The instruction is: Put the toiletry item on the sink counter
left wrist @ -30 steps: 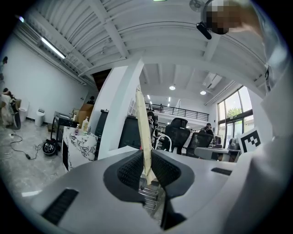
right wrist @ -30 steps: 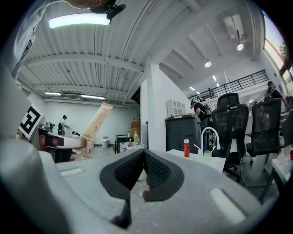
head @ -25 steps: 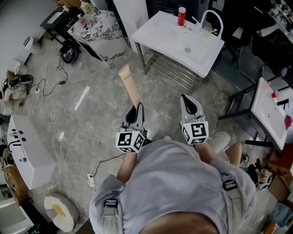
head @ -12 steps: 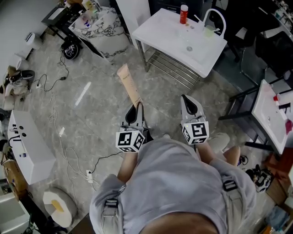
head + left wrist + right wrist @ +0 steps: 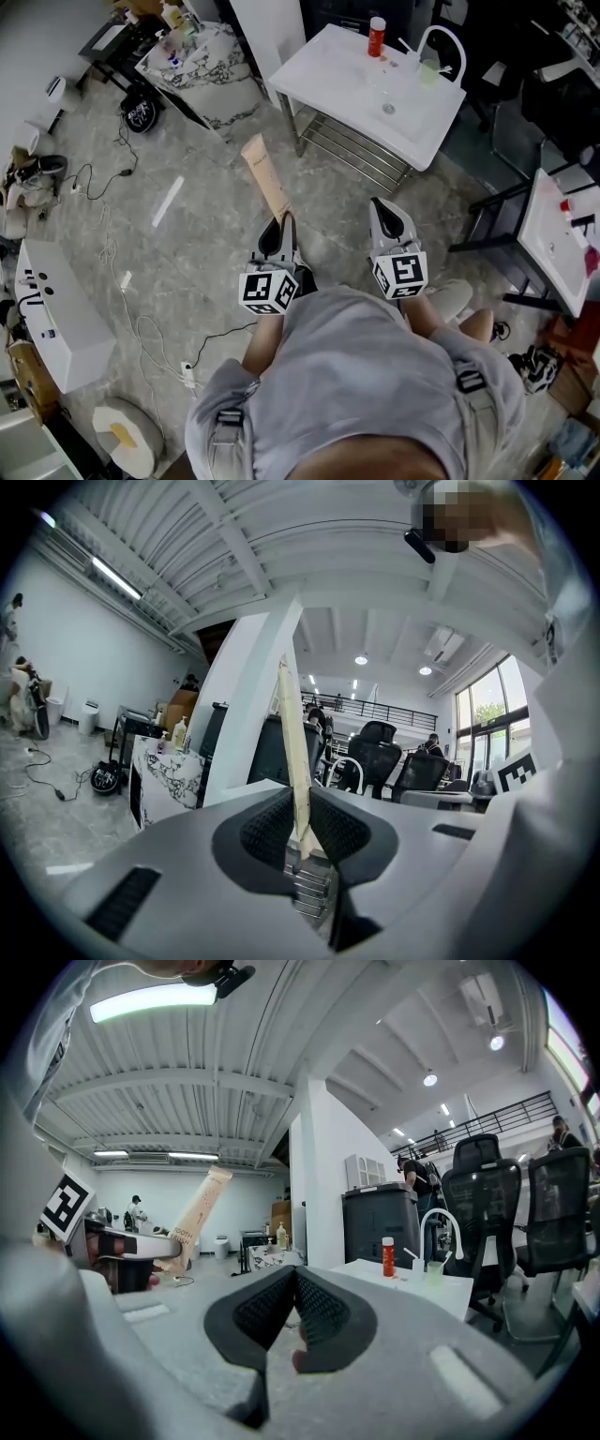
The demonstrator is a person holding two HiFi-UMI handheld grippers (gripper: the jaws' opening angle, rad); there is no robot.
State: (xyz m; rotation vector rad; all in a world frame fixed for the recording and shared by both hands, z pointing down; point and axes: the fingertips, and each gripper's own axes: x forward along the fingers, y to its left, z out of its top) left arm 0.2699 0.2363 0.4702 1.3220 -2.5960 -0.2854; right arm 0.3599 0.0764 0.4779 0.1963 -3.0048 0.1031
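A long flat tan toothbrush pack (image 5: 265, 174) sticks out forward from my left gripper (image 5: 284, 217), which is shut on its near end. In the left gripper view the pack (image 5: 293, 752) stands edge-on between the ribbed pads. My right gripper (image 5: 380, 201) is level with the left one, shut with nothing in it; its pads meet in the right gripper view (image 5: 295, 1279), where the pack (image 5: 197, 1208) shows at left. The white sink counter (image 5: 328, 66) lies ahead across the floor, with a red bottle (image 5: 376, 36), a curved faucet (image 5: 441, 37) and a green cup (image 5: 428, 70).
A metal rack (image 5: 352, 145) sits under the sink. A marble-patterned cabinet (image 5: 211, 70) with bottles stands at far left of it. Cables (image 5: 141, 328) and a white box (image 5: 52, 314) lie on the floor at left. A second white counter (image 5: 553, 234) is at right.
Both grippers and the pack keep the same pose. Only the head view has shifted slightly against the floor and sink.
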